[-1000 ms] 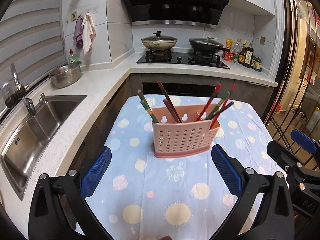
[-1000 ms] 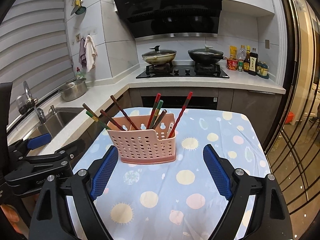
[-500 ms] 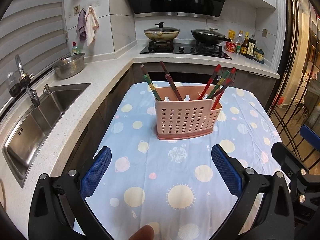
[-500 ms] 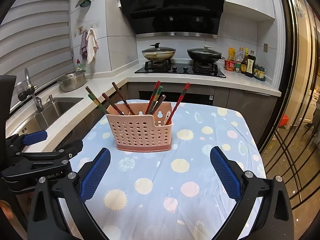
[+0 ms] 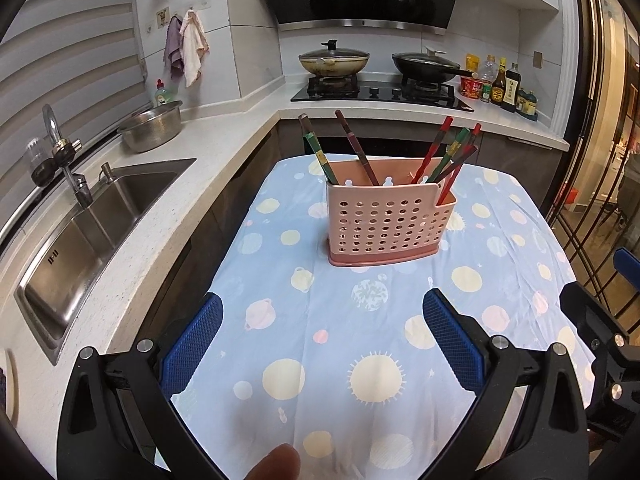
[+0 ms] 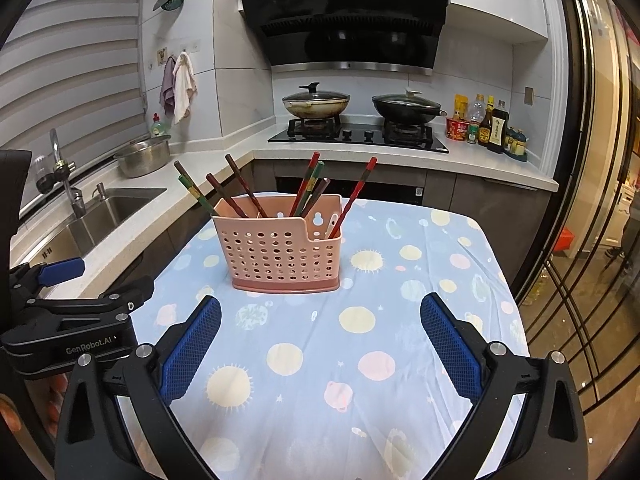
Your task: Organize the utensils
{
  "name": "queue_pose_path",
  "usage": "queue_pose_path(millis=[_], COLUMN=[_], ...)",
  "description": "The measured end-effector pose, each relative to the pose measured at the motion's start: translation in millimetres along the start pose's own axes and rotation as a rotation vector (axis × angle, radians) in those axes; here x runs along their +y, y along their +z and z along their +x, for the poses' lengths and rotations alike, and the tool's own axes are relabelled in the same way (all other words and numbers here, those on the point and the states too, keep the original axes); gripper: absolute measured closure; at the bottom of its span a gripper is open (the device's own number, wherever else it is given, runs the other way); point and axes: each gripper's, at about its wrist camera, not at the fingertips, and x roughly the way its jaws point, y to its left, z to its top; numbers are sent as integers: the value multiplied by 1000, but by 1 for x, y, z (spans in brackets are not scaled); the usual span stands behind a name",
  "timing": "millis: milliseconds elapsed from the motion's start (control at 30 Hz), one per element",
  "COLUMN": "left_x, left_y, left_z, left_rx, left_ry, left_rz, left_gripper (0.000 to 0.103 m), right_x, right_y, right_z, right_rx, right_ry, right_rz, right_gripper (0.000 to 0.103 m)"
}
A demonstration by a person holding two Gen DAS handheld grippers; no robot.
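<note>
A pink perforated utensil holder (image 5: pixel 390 224) (image 6: pixel 280 248) stands upright on the blue tablecloth with pastel dots (image 5: pixel 360 360) (image 6: pixel 400 280). Several red, brown and green chopsticks (image 5: pixel 356 148) (image 6: pixel 308 184) lean out of its compartments. My left gripper (image 5: pixel 322 312) is open and empty, a short way in front of the holder. My right gripper (image 6: pixel 320 312) is also open wide with nothing between its blue pads, and the holder sits just beyond them, slightly left. In the right wrist view the left gripper (image 6: pixel 80 304) shows at the left edge.
A white counter with a steel sink (image 5: pixel 80 240) and a steel bowl (image 5: pixel 150 130) runs along the left. At the back, a stove (image 5: pixel 380 92) carries two pans, with bottles (image 5: pixel 504 84) beside it. Glass doors (image 6: pixel 580 240) stand at the right. A fingertip (image 5: pixel 276 460) shows at the bottom.
Both grippers have drawn back from the holder, which now sits farther off in both views. The right gripper's jaws have spread a little wider.
</note>
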Motion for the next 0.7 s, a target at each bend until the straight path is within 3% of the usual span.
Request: queue_pose_path(millis=[700], left_x=[1], left_y=[-1], left_z=[-5], left_rx=[-17], left_ry=[44], left_rz=[3], left_gripper=[7], right_x=[4], right_y=[-6], right_z=[2], right_rx=[11], right_ry=[14], right_rz=[2], right_gripper=[7])
